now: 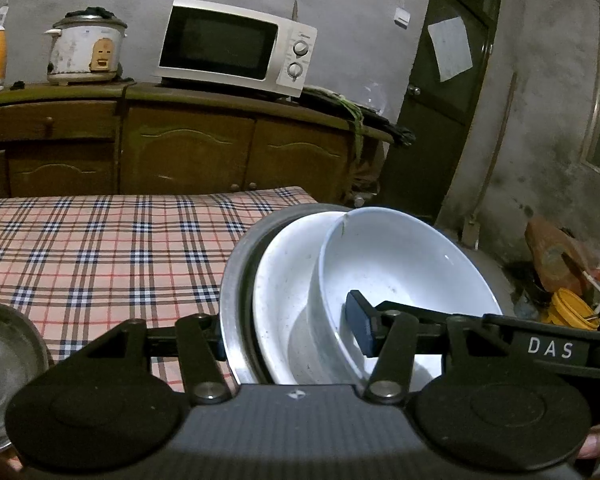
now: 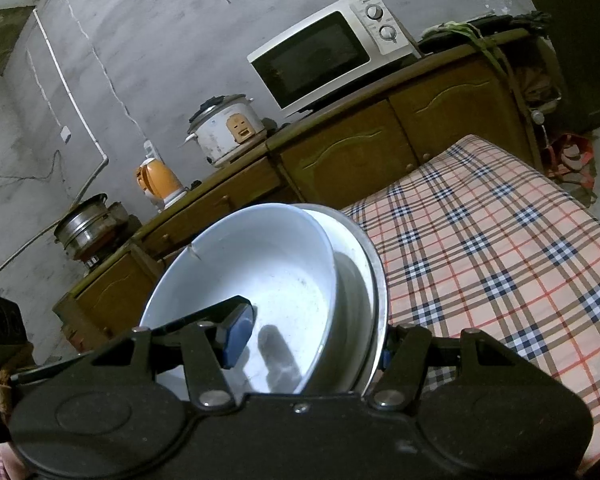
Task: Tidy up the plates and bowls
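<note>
I have a nested stack of dishes pinched between my two tongs, raised off the table and tipped up on edge. The outermost piece is a metal plate (image 1: 230,280), inside it sits a white plate (image 1: 284,280), and innermost is a white bowl (image 1: 400,256). The bowl is empty apart from a few dark specks, and a thin crack marks its rim at about 12 o'clock in my left view.

My left gripper (image 1: 292,336) is roughly half open and clamped across the stack's edge: its right blue pad sits inside the bowl against the wall, while its left finger presses the metal plate's outer face at 9 o'clock of the stack. My right gripper (image 2: 308,344) stands wider and grips the opposite edge the same way, its left blue pad inside the bowl, its right finger behind the metal rim.

The checked tablecloth (image 1: 100,248) lies beyond the stack, at 10 o'clock in the left view and 2 o'clock in the right. A glass bowl (image 1: 4,356) sits at the cloth's near edge, at 8 o'clock, and looks empty.

On the wooden cabinet (image 1: 188,148) behind are a microwave (image 1: 236,48), a rice cooker (image 1: 86,50) and an orange kettle (image 2: 160,180).
</note>
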